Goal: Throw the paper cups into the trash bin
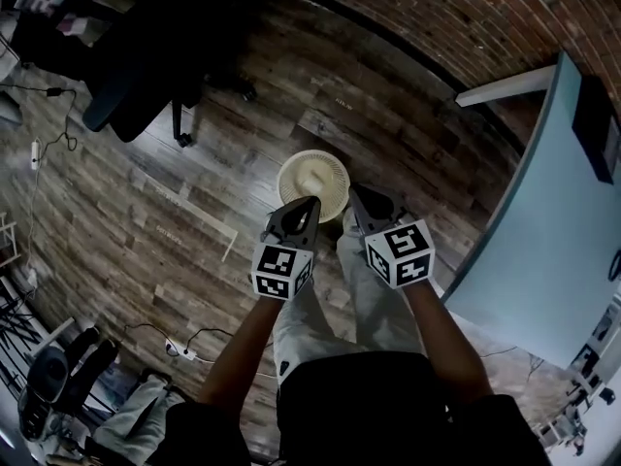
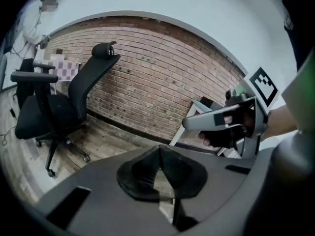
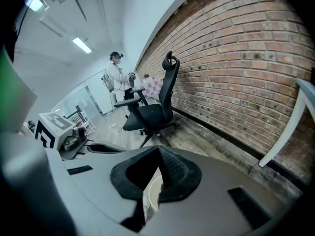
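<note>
Hovering above bin (image 1: 313, 181): left tool (image 1: 309, 204), right tool (image 1: 355, 192), both pressed together, empty. No cups visible; drop likely done; next, find remaining cups.

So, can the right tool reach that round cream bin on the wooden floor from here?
Probably yes: the right tool hangs above the round cream bin, pointing down at its edge. Nothing shows between them, and the left tool sits alongside, apart.

Dim, fisheye-warped views with dark, vignetted corners.
</note>
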`<state>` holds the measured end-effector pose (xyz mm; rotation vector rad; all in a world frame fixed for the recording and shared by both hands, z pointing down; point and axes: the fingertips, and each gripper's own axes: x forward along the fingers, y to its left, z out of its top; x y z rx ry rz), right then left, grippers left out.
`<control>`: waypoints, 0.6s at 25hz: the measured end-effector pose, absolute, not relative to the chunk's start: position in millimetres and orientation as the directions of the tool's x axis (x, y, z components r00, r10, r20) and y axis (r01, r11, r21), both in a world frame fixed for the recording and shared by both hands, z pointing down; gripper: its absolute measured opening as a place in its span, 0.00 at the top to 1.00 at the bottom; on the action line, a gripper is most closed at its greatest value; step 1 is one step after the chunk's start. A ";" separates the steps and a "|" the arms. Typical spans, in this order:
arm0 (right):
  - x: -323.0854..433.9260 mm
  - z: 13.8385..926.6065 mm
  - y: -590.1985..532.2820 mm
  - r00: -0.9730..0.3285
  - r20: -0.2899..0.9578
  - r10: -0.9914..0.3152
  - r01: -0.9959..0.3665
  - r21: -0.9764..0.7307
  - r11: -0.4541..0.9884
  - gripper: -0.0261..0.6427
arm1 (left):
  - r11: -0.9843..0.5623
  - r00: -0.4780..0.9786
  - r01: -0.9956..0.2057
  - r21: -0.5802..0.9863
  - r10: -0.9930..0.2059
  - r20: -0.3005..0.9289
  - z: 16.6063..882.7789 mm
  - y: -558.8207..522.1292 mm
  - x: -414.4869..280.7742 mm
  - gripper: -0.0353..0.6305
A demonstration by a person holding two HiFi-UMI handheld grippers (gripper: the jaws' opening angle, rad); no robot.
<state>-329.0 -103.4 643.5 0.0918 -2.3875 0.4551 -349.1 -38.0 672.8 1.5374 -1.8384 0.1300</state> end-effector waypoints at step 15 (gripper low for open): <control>-337.5 537.4 -146.4 -0.844 0.520 0.132 0.004 -0.240 0.971 0.95 | 0.382 -0.235 -0.889 0.252 -0.853 0.467 546.3 -71.4 -342.5 0.93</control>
